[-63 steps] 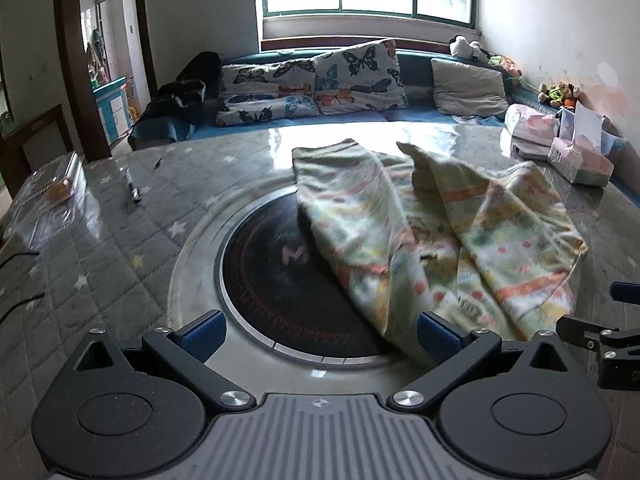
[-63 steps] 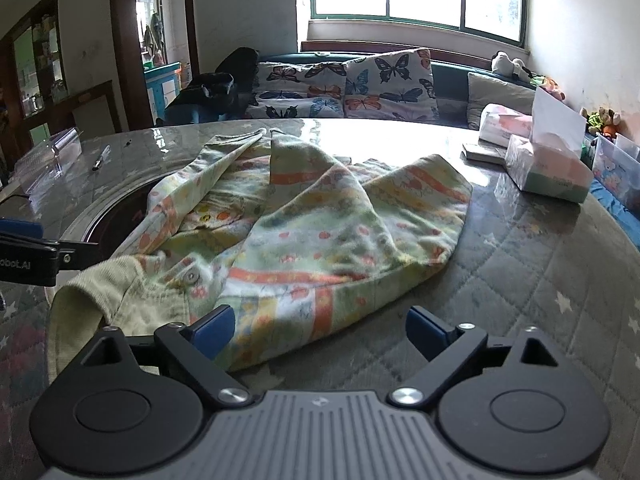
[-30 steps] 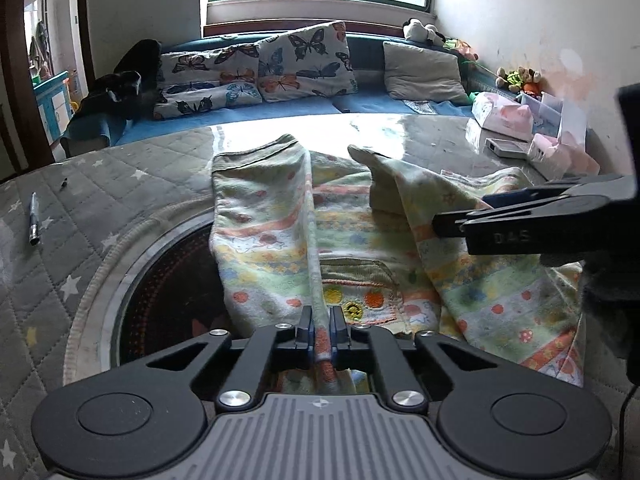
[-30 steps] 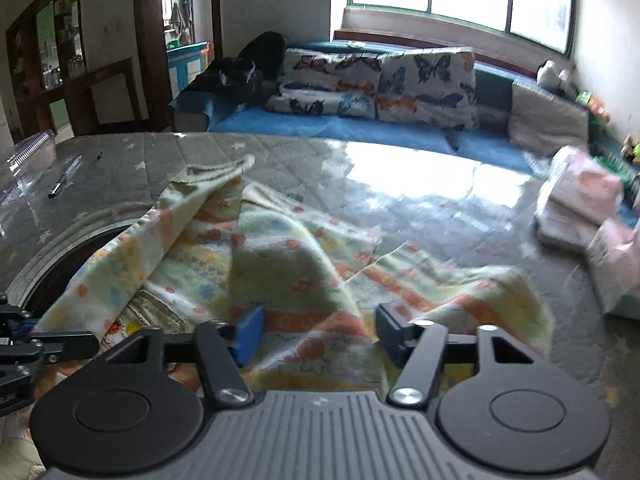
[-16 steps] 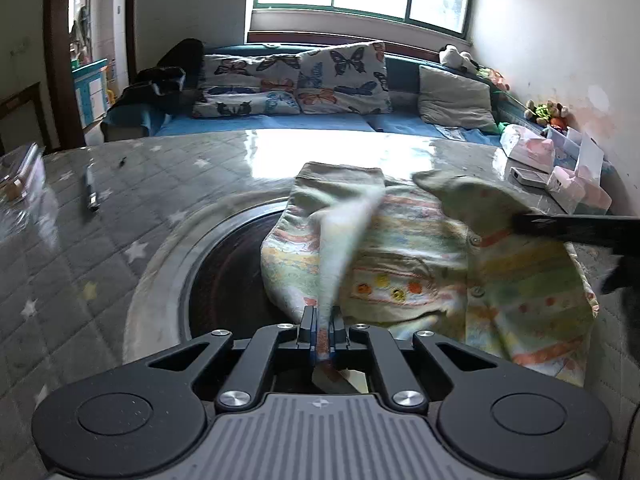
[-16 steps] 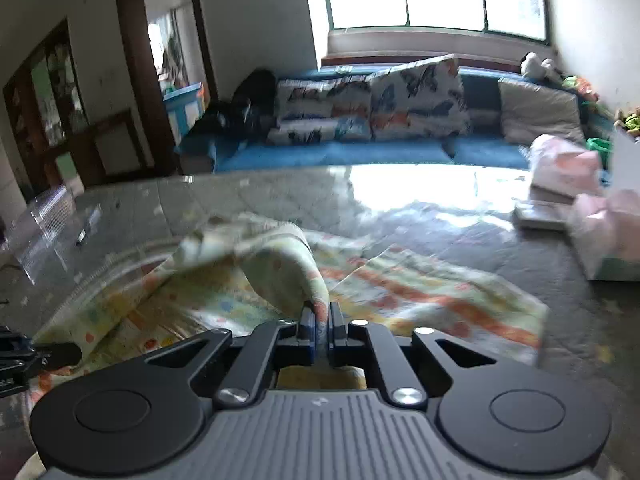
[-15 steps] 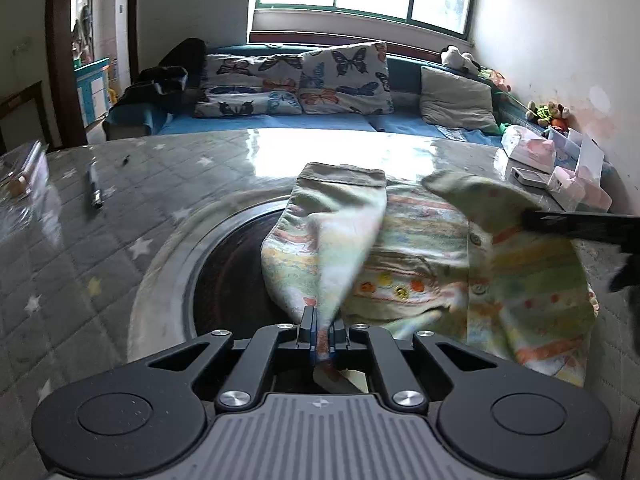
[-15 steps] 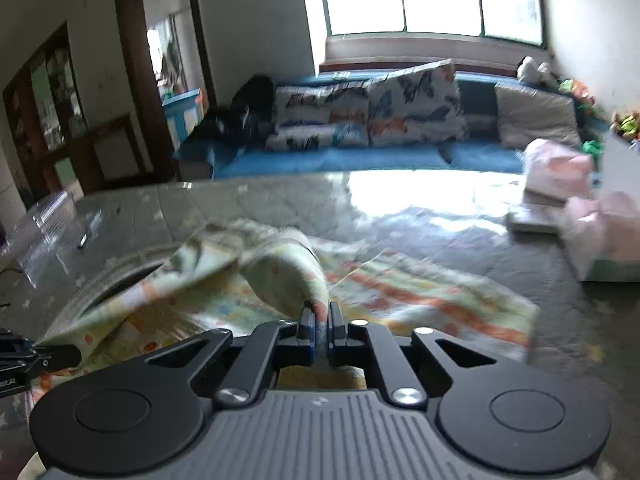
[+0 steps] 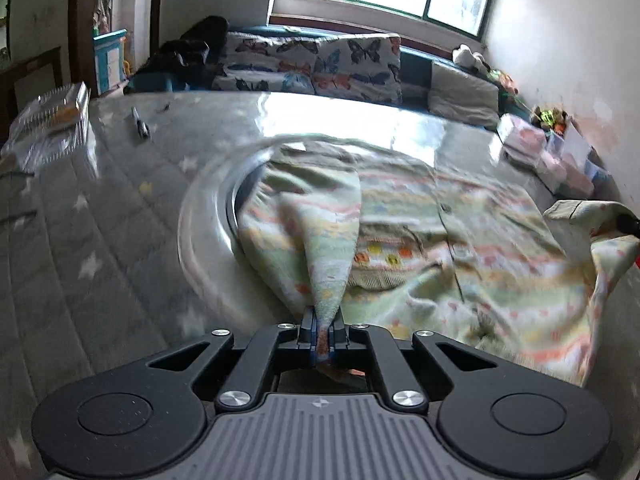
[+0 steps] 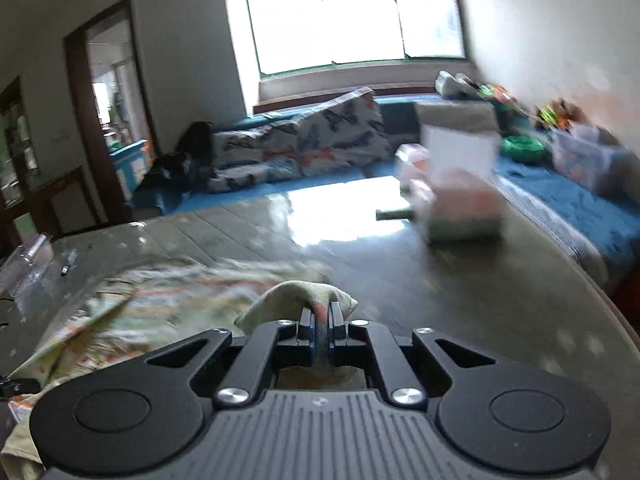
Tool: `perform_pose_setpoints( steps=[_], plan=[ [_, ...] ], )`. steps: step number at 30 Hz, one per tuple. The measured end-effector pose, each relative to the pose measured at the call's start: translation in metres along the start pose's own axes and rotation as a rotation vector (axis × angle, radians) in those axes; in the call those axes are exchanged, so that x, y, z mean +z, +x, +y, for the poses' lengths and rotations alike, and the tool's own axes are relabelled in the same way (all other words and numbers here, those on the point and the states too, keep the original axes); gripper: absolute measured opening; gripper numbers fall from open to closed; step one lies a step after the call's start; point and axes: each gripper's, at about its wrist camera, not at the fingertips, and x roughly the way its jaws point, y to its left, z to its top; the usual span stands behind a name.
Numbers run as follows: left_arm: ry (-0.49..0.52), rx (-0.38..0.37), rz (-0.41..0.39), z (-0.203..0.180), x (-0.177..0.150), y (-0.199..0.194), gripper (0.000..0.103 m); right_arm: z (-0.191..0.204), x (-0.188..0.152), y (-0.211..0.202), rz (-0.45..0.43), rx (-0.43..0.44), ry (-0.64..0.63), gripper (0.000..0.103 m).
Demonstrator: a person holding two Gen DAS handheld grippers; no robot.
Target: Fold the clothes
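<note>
A pale green child's shirt with orange and yellow stripes and a buttoned front lies spread on the round grey quilted table. My left gripper is shut on a pulled-up fold of its left side, stretched into a narrow tent. At the right edge of the left wrist view, another raised corner of the shirt hangs from the dark tip of the other gripper. In the right wrist view my right gripper is shut on a bunched piece of the shirt; the rest trails blurred to the left.
A dark round inset with a metal ring sits under the shirt's left part. A clear plastic box and a pen lie at the table's far left. Tissue packs and boxes stand at the right. A sofa with butterfly cushions runs behind.
Both grippers have pulled apart with the cloth, spreading the shirt flatter and wider. The right gripper closed on the shirt a second ago and has swung right, toward the tissue boxes.
</note>
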Motion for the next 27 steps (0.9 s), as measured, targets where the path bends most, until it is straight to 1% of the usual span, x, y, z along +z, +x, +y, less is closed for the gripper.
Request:
perform_pose_setpoints(
  steps=[1, 3, 4, 5, 7, 9, 10, 11, 14, 15, 16, 17, 18, 19, 20, 21, 22, 24, 27],
  plan=[
    [0.005, -0.003, 0.007, -0.002, -0.006, -0.002, 0.006, -0.010, -0.008, -0.003, 0.015, -0.021, 0.019, 0.012],
    [0.023, -0.004, 0.004, -0.006, -0.011, -0.006, 0.006, -0.028, -0.023, -0.009, 0.042, -0.061, 0.054, 0.012],
    [0.024, -0.004, 0.003, -0.007, -0.011, -0.007, 0.007, -0.036, -0.031, -0.012, 0.054, -0.081, 0.067, 0.015],
    [0.025, -0.004, 0.003, -0.007, -0.011, -0.008, 0.007, -0.041, -0.035, -0.016, 0.057, -0.098, 0.075, 0.022],
    [0.025, -0.008, 0.003, -0.008, -0.010, -0.010, 0.009, -0.048, -0.042, -0.024, 0.054, -0.131, 0.087, 0.028],
    [0.033, -0.009, 0.001, -0.010, -0.009, -0.012, 0.009, -0.049, -0.042, -0.029, 0.039, -0.140, 0.079, 0.029],
    [0.038, -0.007, -0.001, -0.012, -0.009, -0.013, 0.010, -0.046, -0.041, -0.030, 0.025, -0.140, 0.063, 0.035],
    [0.040, -0.003, -0.006, -0.013, -0.010, -0.014, 0.011, -0.043, -0.040, -0.031, 0.013, -0.139, 0.046, 0.047],
    [0.032, 0.002, -0.016, -0.013, -0.011, -0.017, 0.016, -0.023, -0.033, -0.019, 0.006, -0.121, -0.011, 0.056],
    [0.028, 0.005, -0.018, -0.013, -0.012, -0.017, 0.022, -0.016, -0.031, -0.013, 0.011, -0.110, -0.032, 0.058],
    [0.024, 0.011, -0.021, -0.013, -0.012, -0.018, 0.029, -0.010, -0.030, -0.007, 0.017, -0.100, -0.052, 0.064],
    [0.021, 0.017, -0.025, -0.012, -0.012, -0.019, 0.032, -0.002, -0.030, 0.000, 0.024, -0.096, -0.085, 0.072],
    [0.019, 0.022, -0.027, -0.011, -0.012, -0.020, 0.036, 0.008, -0.029, 0.009, 0.033, -0.097, -0.127, 0.074],
    [0.016, 0.026, -0.029, -0.010, -0.013, -0.021, 0.036, 0.016, -0.030, 0.017, 0.038, -0.110, -0.170, 0.075],
    [0.013, 0.029, -0.031, -0.009, -0.013, -0.022, 0.037, 0.023, -0.031, 0.024, 0.042, -0.133, -0.214, 0.081],
    [0.009, 0.031, -0.033, -0.008, -0.013, -0.022, 0.040, 0.028, -0.032, 0.031, 0.052, -0.157, -0.249, 0.085],
    [0.006, 0.032, -0.034, -0.007, -0.012, -0.022, 0.042, 0.032, -0.033, 0.039, 0.062, -0.183, -0.278, 0.087],
    [0.004, 0.032, -0.036, -0.007, -0.011, -0.021, 0.042, 0.037, -0.038, 0.056, 0.086, -0.227, -0.330, 0.087],
    [0.005, 0.025, -0.034, -0.007, -0.010, -0.020, 0.044, 0.034, -0.042, 0.069, 0.098, -0.272, -0.337, 0.087]
  ],
)
